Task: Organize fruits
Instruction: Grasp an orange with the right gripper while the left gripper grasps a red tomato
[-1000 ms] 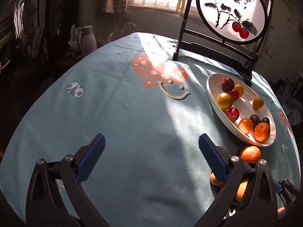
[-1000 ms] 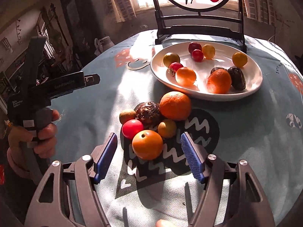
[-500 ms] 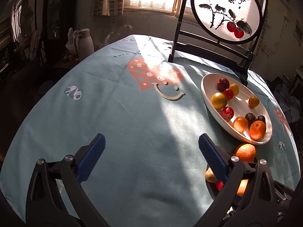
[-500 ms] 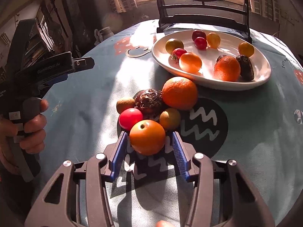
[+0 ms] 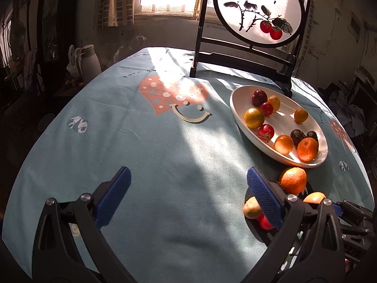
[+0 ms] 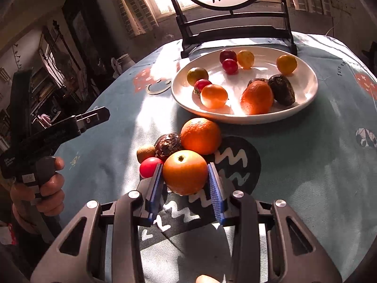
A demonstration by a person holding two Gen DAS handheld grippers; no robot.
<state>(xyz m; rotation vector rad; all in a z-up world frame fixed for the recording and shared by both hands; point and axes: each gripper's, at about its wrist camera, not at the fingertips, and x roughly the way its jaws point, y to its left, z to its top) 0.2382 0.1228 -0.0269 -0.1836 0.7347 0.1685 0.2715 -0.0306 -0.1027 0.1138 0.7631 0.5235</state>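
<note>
Already nine fruits [image 6: 214, 95] in white plate [image 6: 304, 99], mixed colours.

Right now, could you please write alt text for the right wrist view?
The right gripper is closing its jaws around an orange on the tablecloth, beside four more loose fruits. Behind sits a white plate of fruit.

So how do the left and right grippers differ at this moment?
The left gripper has its jaws wide apart with only bare tablecloth between them; the right gripper has its jaws closing on the smooth orange fruit, pads against its sides. The left points at open cloth away from the pile; the right reaches into the loose fruit beside the white plate. Both have blue pads and angle down toward the table.
</note>
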